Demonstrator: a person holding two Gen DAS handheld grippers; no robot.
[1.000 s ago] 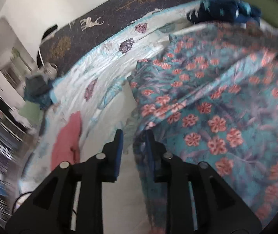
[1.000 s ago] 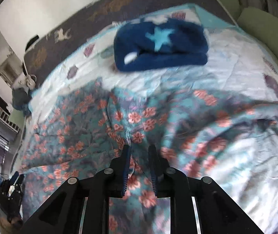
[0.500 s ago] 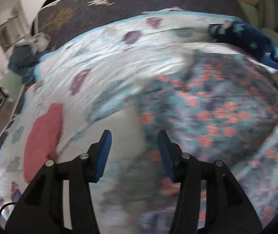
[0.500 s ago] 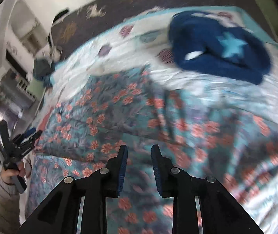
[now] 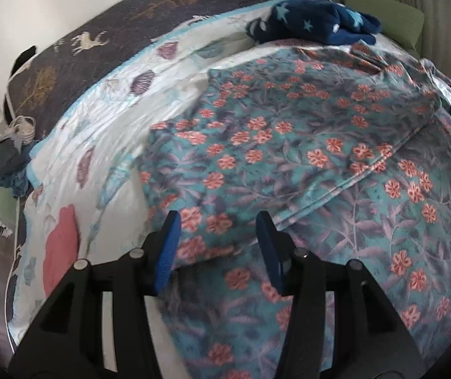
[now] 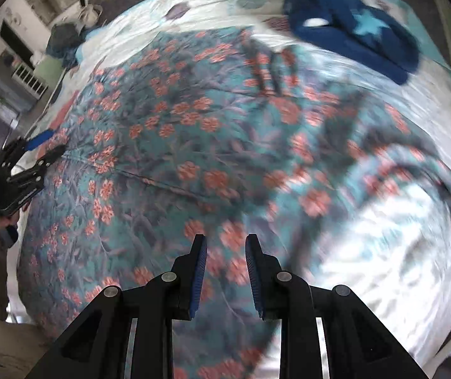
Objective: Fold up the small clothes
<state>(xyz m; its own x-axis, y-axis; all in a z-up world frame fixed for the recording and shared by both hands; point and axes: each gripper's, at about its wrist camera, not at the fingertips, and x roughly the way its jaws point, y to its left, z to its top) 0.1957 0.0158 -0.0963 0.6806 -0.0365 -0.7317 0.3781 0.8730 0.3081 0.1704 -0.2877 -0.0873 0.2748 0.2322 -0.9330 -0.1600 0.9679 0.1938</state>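
A teal garment with coral flowers (image 5: pixel 304 145) lies folded over on the bed, its upper layer ending in a hem that runs across the lower layer. It also fills the right wrist view (image 6: pixel 193 145). My left gripper (image 5: pixel 219 246) is open and empty, just above the garment's near left corner. It also shows at the left edge of the right wrist view (image 6: pixel 46 143). My right gripper (image 6: pixel 223 271) is open and empty above the garment's near edge.
A folded dark blue star-print fleece (image 5: pixel 313 22) lies at the far end of the bed, also in the right wrist view (image 6: pixel 355 28). A pink cloth (image 5: pixel 61 249) lies at the bed's left edge. The white shell-print quilt (image 5: pixel 105 120) covers the bed.
Both grippers let go of the flowered garment and opened. The garment now lies folded flat on the bed. Both grippers have drawn back above it.
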